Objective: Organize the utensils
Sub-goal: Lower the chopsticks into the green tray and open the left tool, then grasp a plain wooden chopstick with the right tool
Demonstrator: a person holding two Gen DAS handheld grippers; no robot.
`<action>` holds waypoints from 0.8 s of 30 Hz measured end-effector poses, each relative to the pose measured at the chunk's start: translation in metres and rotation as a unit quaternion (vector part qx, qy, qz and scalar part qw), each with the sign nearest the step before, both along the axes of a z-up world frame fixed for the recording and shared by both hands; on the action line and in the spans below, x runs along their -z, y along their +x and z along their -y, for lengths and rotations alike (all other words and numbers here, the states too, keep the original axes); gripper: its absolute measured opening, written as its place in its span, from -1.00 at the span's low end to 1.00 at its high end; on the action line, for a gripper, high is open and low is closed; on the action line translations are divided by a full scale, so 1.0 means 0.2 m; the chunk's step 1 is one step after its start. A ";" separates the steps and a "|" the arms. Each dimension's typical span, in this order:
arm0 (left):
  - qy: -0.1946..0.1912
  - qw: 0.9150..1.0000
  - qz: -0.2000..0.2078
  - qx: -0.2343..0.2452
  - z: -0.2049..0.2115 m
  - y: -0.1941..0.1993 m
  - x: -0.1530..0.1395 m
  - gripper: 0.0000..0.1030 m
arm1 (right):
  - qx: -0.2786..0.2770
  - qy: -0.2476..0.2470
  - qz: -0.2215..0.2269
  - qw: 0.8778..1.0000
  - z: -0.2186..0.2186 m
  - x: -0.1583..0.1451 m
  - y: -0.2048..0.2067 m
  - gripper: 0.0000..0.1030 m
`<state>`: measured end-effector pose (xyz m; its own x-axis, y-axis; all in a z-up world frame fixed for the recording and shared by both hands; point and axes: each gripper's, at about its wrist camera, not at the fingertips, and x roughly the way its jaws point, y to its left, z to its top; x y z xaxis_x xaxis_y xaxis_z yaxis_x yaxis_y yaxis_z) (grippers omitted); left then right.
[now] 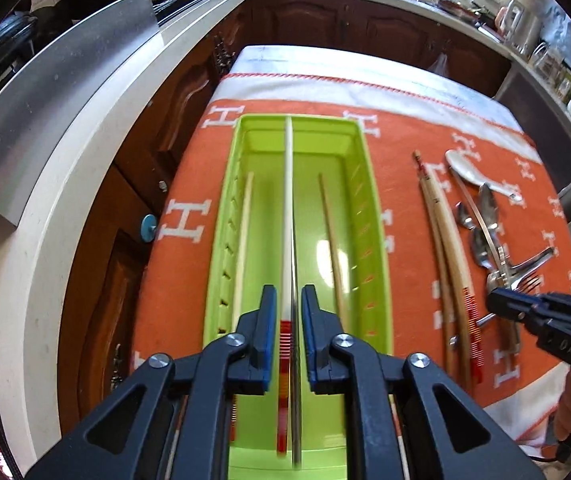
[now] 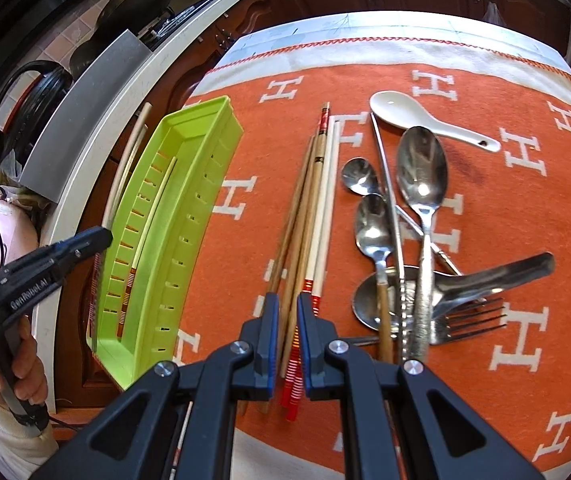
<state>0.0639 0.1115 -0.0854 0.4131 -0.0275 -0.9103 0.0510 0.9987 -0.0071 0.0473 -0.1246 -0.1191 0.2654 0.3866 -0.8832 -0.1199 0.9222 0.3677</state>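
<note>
Mid chopstick-sorting here: left tongs point(image 1: 288, 312) sit slightly open around a white chopstick point(image 1: 288, 208) over the green tray point(image 1: 369, 184), so letting go is next, while right tongs point(image 2: 284, 322), nearly closed, straddle the chopstick pile point(image 2: 309, 216) on the desk without clearly gripping

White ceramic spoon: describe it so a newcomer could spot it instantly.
On the orange cloth, look right of the green tray to the pile of loose cutlery. The white ceramic spoon lies at the pile's far end, beyond the large metal spoon. It is the only white, glossy, short-handled spoon there; the rest are steel.
</note>
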 end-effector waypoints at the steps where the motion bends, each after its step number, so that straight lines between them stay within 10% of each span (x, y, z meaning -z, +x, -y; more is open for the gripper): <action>1: 0.000 1.000 0.000 -0.002 -0.01 0.00 0.01 -0.73 | 0.000 -0.001 -0.001 1.000 -0.01 0.01 0.01 -0.82; 11: -0.002 0.999 0.029 -0.036 -0.11 -0.01 -0.03 -0.10 | -0.002 -0.011 -0.023 1.000 -0.08 0.08 0.06 -0.82; 24: 0.007 0.998 0.048 -0.046 -0.14 -0.04 -0.05 0.10 | -0.004 -0.028 -0.031 0.999 -0.17 0.13 0.11 -0.65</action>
<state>0.0563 0.1389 -0.0749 0.4993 0.0272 -0.8660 -0.0414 0.9991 0.0075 0.0688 -0.0901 -0.1444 0.2055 0.3389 -0.9181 -0.1063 0.9403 0.3234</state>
